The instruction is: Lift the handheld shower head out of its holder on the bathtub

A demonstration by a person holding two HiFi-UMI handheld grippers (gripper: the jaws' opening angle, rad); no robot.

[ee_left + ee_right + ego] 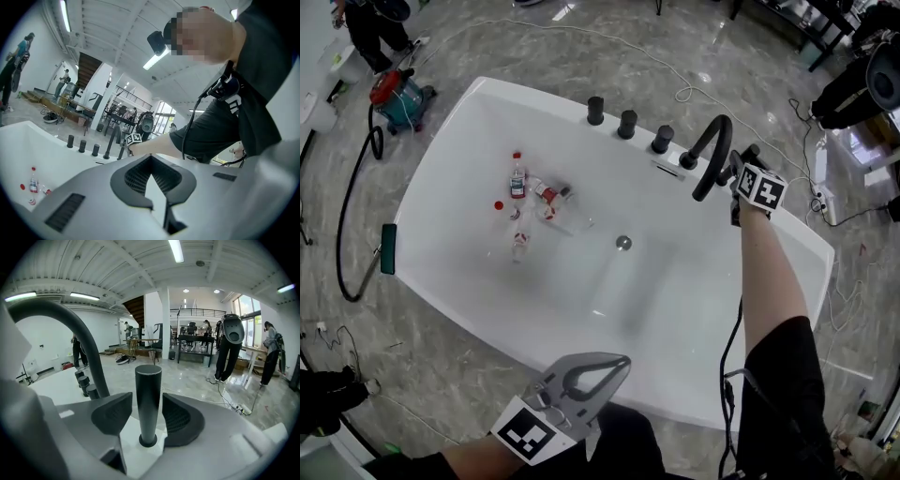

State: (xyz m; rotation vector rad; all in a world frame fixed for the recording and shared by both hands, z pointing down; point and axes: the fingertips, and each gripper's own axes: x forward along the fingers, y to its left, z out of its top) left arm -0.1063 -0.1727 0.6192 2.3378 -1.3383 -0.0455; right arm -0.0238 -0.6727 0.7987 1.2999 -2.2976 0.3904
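The handheld shower head [148, 385] is a black upright cylinder, seated in its round holder [148, 442] on the white bathtub rim [51, 380]. My right gripper [147, 401] is open with one jaw on each side of it; the right pad [180, 418] is almost against it and a thin gap shows at the left pad. In the head view that gripper [739, 178] is at the tub's far right corner, beside the arched black faucet spout [712, 150]. My left gripper [614, 361] hangs shut and empty over the near rim, and its jaws [159, 204] meet at the tips.
Three black knobs [627, 124] stand along the far rim of the bathtub [441, 178]. Small bottles [517, 176] and a drain [623, 243] lie inside. A teal-handled tool [388, 248] rests at the left rim. A red vacuum [397, 97], its hose and cables lie on the floor.
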